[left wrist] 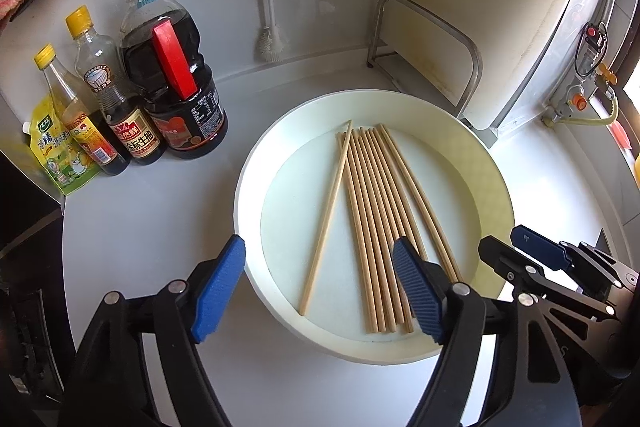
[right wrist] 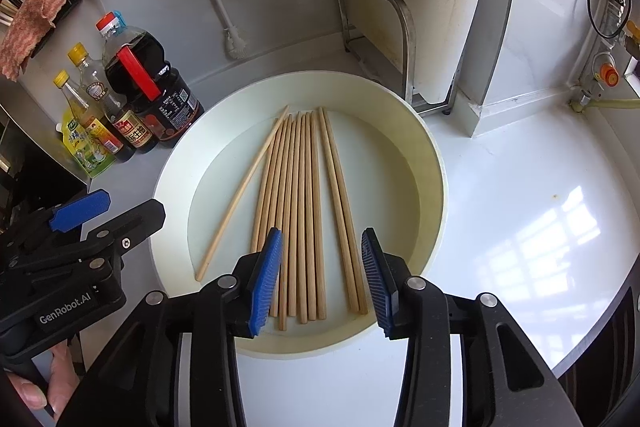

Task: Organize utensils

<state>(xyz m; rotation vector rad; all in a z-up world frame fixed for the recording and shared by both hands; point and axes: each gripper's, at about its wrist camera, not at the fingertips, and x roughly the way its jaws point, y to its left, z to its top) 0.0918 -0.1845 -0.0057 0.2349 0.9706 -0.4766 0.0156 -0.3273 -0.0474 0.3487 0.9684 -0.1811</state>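
Several wooden chopsticks [left wrist: 372, 219] [right wrist: 300, 203] lie side by side in a round cream tray [left wrist: 248, 187] [right wrist: 436, 179]. One single chopstick [left wrist: 326, 219] [right wrist: 240, 197] lies apart on the left, slanted, its far tip crossing the bundle. A pair [right wrist: 340, 211] sits slightly off to the right. My left gripper [left wrist: 319, 255] hangs open and wide over the tray's near rim, nothing between its blue pads. My right gripper [right wrist: 321, 243] is open above the near ends of the bundle, its pads not touching them. Each gripper shows in the other's view: the right [left wrist: 540, 251], the left [right wrist: 80, 211].
Sauce bottles [left wrist: 172, 87] [right wrist: 148, 87] and a yellow pouch [left wrist: 60, 155] stand left of the tray. A metal rack with a cutting board [left wrist: 428, 39] stands behind it, against the wall. A brush [left wrist: 268, 43] hangs on the back wall. A person's hand [right wrist: 52, 383] holds the left gripper.
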